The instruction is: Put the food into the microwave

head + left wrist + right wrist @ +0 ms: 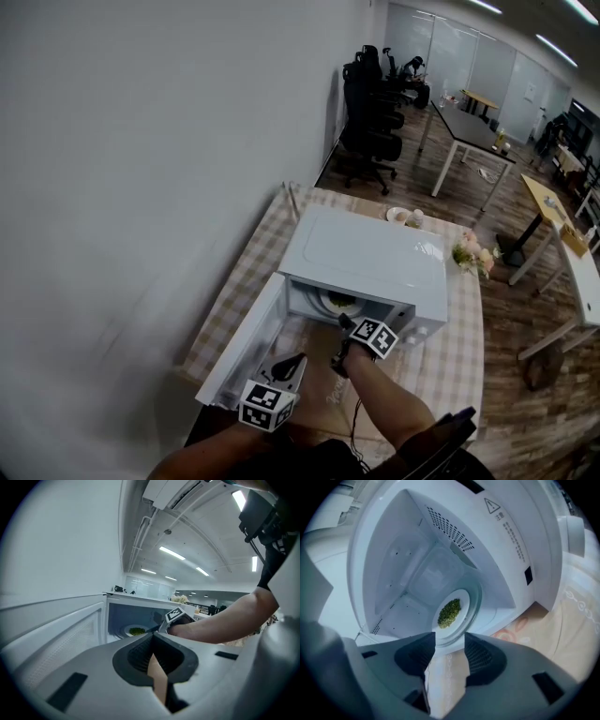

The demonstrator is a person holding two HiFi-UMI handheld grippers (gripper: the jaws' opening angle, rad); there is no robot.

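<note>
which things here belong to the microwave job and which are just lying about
Job: microwave, its open door, plate inside, green food on it, right tongs open and empty.
Lying about: flowers, white dish behind the microwave, office chairs, desk.

A plain white wall (141, 187) bounds the left side. The floor (497, 319) is brown wood plank. Black high-backed office chairs (370, 112) stand near this wall, beside a long dark-topped table with white legs (469, 127). Light wooden desks (546, 199) line the right side. Glass partition panels (450, 52) close the far end. Linear ceiling lights (558, 49) are lit.
</note>
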